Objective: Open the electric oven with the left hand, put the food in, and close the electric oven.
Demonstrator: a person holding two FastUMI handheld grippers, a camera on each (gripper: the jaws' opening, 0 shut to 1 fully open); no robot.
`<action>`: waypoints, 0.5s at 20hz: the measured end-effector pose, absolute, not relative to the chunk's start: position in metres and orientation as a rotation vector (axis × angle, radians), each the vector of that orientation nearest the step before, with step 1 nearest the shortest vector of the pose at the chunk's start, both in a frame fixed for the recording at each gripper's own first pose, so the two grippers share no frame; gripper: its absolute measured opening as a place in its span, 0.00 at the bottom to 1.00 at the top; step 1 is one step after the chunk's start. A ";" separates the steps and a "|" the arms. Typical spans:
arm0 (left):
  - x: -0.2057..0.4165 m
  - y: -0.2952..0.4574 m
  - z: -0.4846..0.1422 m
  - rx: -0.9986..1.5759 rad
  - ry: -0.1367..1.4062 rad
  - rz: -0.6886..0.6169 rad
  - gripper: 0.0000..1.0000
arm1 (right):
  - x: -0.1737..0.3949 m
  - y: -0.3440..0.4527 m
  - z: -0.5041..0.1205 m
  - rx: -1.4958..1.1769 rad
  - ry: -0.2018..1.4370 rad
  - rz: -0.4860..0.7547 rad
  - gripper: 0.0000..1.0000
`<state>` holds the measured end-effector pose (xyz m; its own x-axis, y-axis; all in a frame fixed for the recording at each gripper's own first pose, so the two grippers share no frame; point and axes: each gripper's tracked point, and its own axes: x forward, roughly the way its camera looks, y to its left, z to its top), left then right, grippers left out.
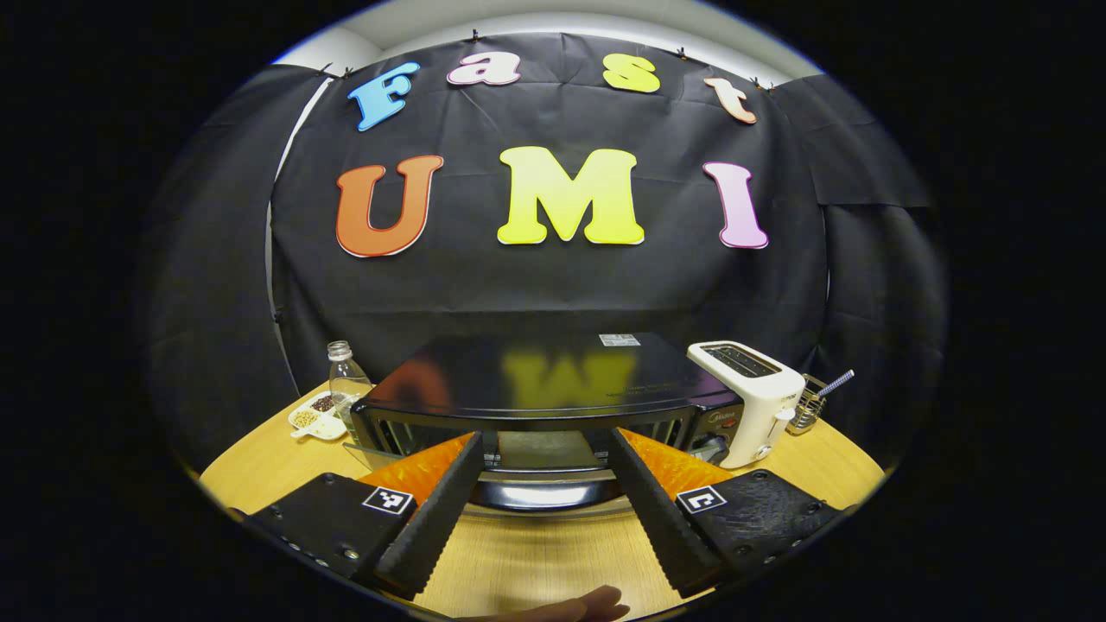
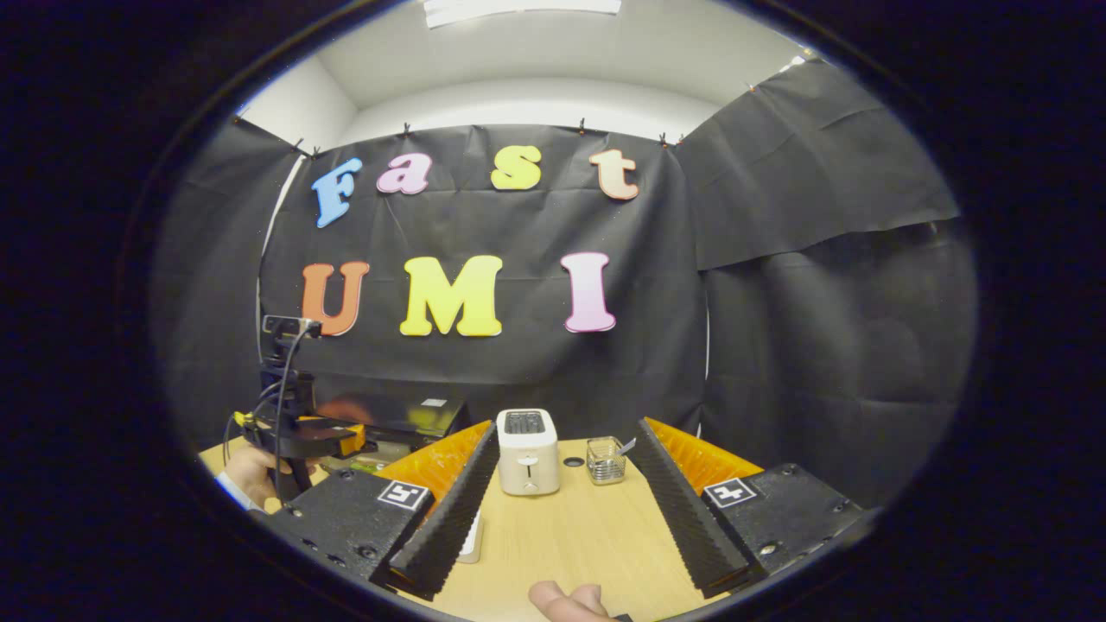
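The oven (image 1: 553,384) is seen in the left gripper view at the middle of the wooden counter (image 1: 536,561), black, with a glossy top that mirrors the wall. Its door handle (image 1: 546,494) is seen low at the front, between the two fingers of the left tool (image 1: 546,510), which is held wide apart and grips nothing. Whether the fingers touch the handle cannot be told. Just right of the oven a white toaster (image 1: 750,399) is set, and beyond it a small wire basket (image 1: 808,410) with a striped straw. To the left of the oven a clear bottle (image 1: 347,380) and a white dish (image 1: 318,416) of small snacks are placed near the counter's edge. A fingertip (image 1: 596,605) is seen at the bottom edge.

In the right gripper view the right tool (image 2: 562,510) is held wide open over bare counter, with nothing between its fingers. The toaster is framed straight ahead, the basket beside it. At the far left the other tool is seen in a hand (image 2: 251,475), in front of the oven. The food cannot be made out with certainty.
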<state>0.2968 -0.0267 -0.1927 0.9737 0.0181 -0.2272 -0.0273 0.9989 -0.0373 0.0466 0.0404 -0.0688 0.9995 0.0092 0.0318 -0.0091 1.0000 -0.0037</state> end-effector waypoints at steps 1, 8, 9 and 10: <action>0.298 -0.023 -0.184 -0.040 0.202 0.025 0.95 | 0.038 0.041 -0.066 -0.003 -0.044 0.013 1.00; 0.224 -0.034 -0.123 -0.056 0.092 -0.010 0.95 | -0.003 0.043 -0.069 0.007 -0.069 0.033 1.00; 0.207 -0.037 -0.115 -0.063 0.085 -0.022 0.95 | -0.008 0.042 -0.070 0.008 -0.068 0.033 0.89; 0.190 -0.037 -0.106 -0.067 0.074 -0.020 0.95 | -0.015 0.043 -0.070 0.014 -0.072 0.038 0.89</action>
<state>0.1898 -0.0370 -0.1064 0.9971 -0.0222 -0.0729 0.0173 0.9976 -0.0673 -0.0146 0.0435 -0.0697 0.9967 0.0370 0.0719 -0.0380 0.9992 0.0123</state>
